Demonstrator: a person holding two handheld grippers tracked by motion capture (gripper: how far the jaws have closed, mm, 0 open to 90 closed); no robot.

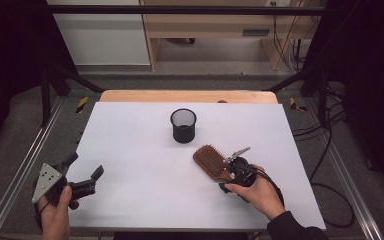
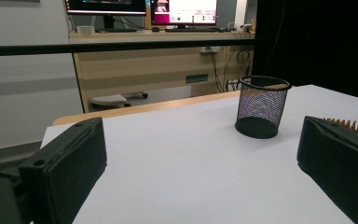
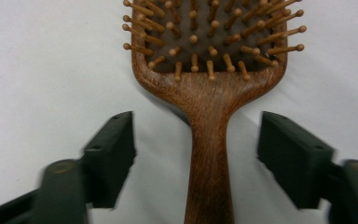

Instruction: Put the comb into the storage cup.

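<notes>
1. We see the right gripper (image 3: pixel 196 154) with its jaws spread wide on either side of the wooden hairbrush (image 3: pixel 209 88), whose handle runs straight up the gap between them without touching either jaw.
2. The brush lies flat on the white tabletop (image 3: pixel 42 70), bristles up, its paddle head just beyond the jaw tips.
3. From the high view, the right gripper (image 1: pixel 231 168) sits at the handle end of the hairbrush (image 1: pixel 209 160), held by the person's right hand (image 1: pixel 259 194); a dark sleeve shows at the wrist.
4. The left gripper (image 1: pixel 86 180) rests well apart from the brush, near the tabletop's (image 1: pixel 130 150) left front edge, its jaws apart and holding nothing.
5. In the left gripper view, a black mesh cup (image 2: pixel 262 106) stands upright ahead of the open jaws, towards the right-hand jaw; a row of bristles, likely the brush's, peeps over that jaw.
6. In the high view, the mesh cup (image 1: pixel 183 125) stands beyond the right jaws, clear of the brush head.
</notes>
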